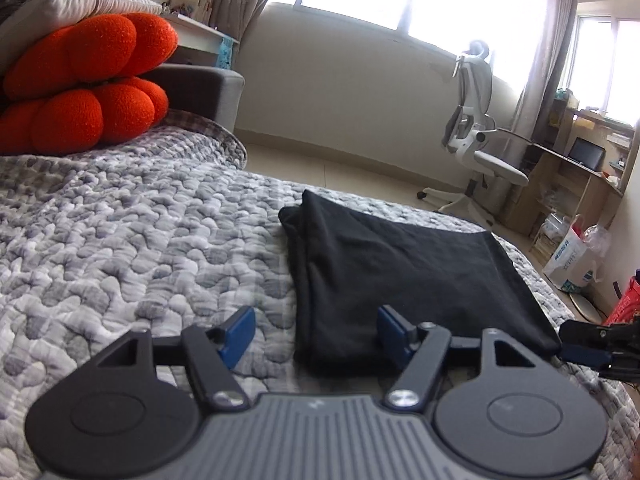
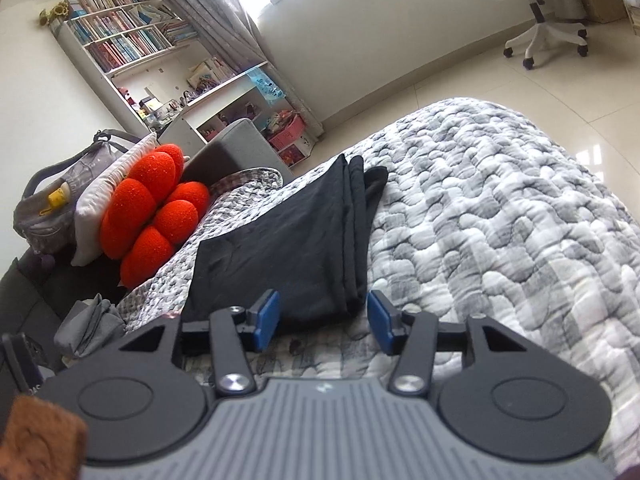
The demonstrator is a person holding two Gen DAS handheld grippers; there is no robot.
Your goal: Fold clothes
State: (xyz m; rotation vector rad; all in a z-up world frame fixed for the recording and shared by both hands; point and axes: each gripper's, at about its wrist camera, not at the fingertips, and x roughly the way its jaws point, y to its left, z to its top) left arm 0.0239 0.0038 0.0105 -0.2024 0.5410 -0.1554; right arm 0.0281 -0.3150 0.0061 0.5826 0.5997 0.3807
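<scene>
Black garment (image 1: 400,268) is seen lying folded on the quilt (image 1: 120,240).
Left gripper (image 1: 316,336) and right gripper (image 2: 323,320) are held apart, empty; stacked layers could be dragged askew.

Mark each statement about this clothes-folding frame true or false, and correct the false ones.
1. The black garment lies folded on the grey patterned quilt. True.
2. The left gripper is shut on the garment. False: its jaws stand open, one blue pad on each side of the garment's near corner.
3. The right gripper is open. True.
4. The red cushion rests on top of the garment. False: it sits apart from it, against a white pillow.
5. A white office chair stands on the floor beyond the bed. True.
</scene>
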